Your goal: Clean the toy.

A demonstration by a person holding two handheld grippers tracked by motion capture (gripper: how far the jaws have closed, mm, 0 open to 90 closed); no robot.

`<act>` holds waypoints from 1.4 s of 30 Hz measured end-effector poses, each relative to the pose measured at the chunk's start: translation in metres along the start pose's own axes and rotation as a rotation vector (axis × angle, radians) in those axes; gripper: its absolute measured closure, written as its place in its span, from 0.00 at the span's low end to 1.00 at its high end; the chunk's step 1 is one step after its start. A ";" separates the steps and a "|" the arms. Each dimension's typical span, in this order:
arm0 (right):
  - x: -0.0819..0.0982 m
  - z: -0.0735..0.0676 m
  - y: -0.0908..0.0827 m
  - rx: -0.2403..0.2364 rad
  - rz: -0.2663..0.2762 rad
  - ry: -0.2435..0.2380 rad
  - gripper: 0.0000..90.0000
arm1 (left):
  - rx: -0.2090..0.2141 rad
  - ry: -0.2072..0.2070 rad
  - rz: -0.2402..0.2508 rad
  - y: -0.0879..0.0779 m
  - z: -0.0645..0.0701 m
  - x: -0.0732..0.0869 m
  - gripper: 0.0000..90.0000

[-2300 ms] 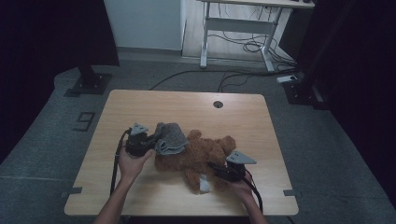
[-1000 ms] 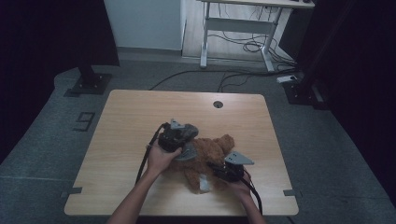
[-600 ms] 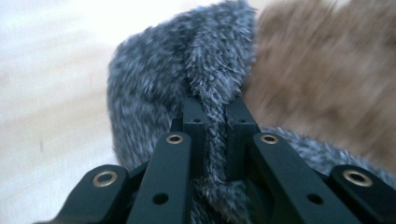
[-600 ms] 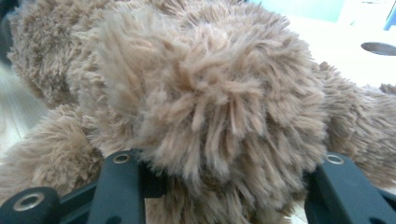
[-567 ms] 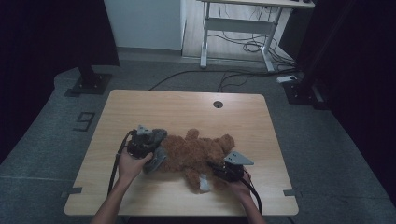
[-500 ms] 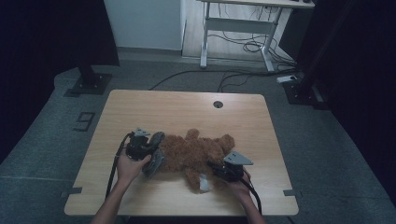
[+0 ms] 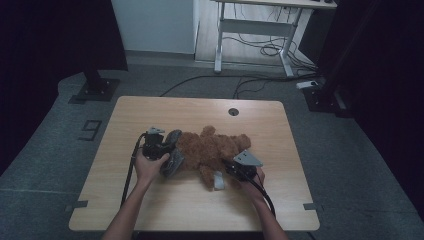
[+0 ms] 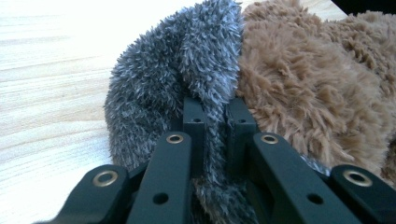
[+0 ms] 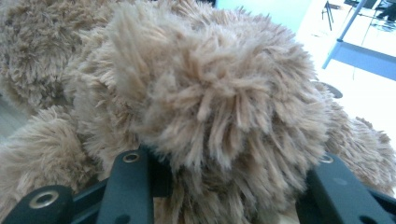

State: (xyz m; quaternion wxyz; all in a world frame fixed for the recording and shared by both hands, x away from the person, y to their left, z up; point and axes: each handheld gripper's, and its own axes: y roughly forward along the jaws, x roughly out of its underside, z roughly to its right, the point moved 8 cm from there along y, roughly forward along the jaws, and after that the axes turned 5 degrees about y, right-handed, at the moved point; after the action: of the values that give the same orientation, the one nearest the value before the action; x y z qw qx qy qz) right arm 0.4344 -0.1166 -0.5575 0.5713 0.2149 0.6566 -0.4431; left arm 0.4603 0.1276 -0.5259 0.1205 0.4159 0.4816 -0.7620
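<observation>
A brown teddy bear (image 7: 215, 150) lies across the middle of the wooden table (image 7: 150, 115). Against its left end sits a grey fuzzy cap (image 7: 173, 155). My left gripper (image 7: 165, 150) is shut on it; the left gripper view has the grey pile (image 8: 154, 88) pinched between the jaws of my left gripper (image 8: 215, 116), with brown fur (image 8: 303, 79) beside it. My right gripper (image 7: 231, 167) is at the bear's lower right. Its jaws have just been closing on a plush limb (image 9: 210, 102), which bulges between the jaws of my right gripper (image 9: 229, 158).
A white tag (image 7: 218, 181) lies on the table below the bear. A round cable hole (image 7: 233, 111) sits near the far edge. Beyond the table a desk frame (image 7: 255, 30) and cables stand on the floor. Bare wood lies on both sides of the bear.
My left gripper has carried the grey cap from above the bear's head leftward and down to the table beside it. The right gripper has stayed at the bear's limb.
</observation>
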 end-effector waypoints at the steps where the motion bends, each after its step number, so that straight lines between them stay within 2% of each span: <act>1: 0.001 0.001 0.000 -0.009 0.002 -0.005 0.60 | 0.002 0.001 0.008 -0.003 0.000 -0.001 0.90; 4: 0.004 -0.002 -0.005 -0.044 0.007 -0.024 0.60 | 0.031 -0.012 0.080 -0.016 0.001 -0.014 0.91; 7: 0.006 -0.006 -0.007 -0.070 0.006 -0.036 0.60 | 0.041 0.021 0.096 -0.019 0.013 -0.033 0.90; 10: 0.008 -0.006 -0.008 -0.083 0.000 -0.034 0.60 | 0.043 0.075 0.090 -0.012 0.029 -0.052 0.90; 12: 0.009 -0.005 -0.009 -0.096 -0.001 -0.034 0.60 | 0.037 0.098 0.077 -0.004 0.035 -0.061 0.90; 14: 0.011 -0.005 -0.010 -0.112 0.007 -0.033 0.60 | 0.030 0.106 0.037 0.011 0.037 -0.066 0.90; 17: 0.012 -0.005 -0.010 -0.119 0.011 -0.035 0.60 | 0.030 0.096 -0.022 0.031 0.035 -0.059 0.90; 19: 0.013 -0.005 -0.011 -0.123 0.008 -0.039 0.59 | 0.036 0.092 -0.026 0.037 0.035 -0.053 0.90; 21: 0.014 -0.005 -0.011 -0.123 0.006 -0.042 0.59 | 0.039 0.089 -0.012 0.037 0.035 -0.048 0.90; 26: 0.015 -0.006 -0.013 -0.129 -0.006 -0.041 0.56 | 0.042 0.127 0.003 0.030 0.041 -0.033 0.91; 30: 0.017 -0.008 -0.018 -0.119 -0.032 -0.026 0.45 | 0.028 0.162 0.054 0.024 0.049 -0.018 0.91; 34: 0.023 -0.010 -0.027 -0.107 -0.038 -0.016 0.31 | 0.052 0.173 0.097 0.015 0.057 -0.004 0.92; 37: 0.029 -0.008 -0.040 -0.162 -0.071 0.056 0.27 | 0.056 0.183 0.132 0.008 0.062 0.004 0.92; 39: 0.028 -0.004 -0.050 -0.191 -0.050 0.108 0.25 | 0.045 0.205 0.155 0.004 0.066 0.010 0.92; 42: 0.017 0.002 -0.063 -0.221 -0.005 0.182 0.22 | 0.040 0.219 0.175 -0.001 0.072 0.017 0.92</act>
State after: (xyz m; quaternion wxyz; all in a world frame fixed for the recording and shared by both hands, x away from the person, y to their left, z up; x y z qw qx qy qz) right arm 0.3821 -0.1543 -0.5522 0.5283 0.1883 0.7511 -0.3481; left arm 0.4121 0.0718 -0.5246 0.1249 0.5394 0.4385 -0.7080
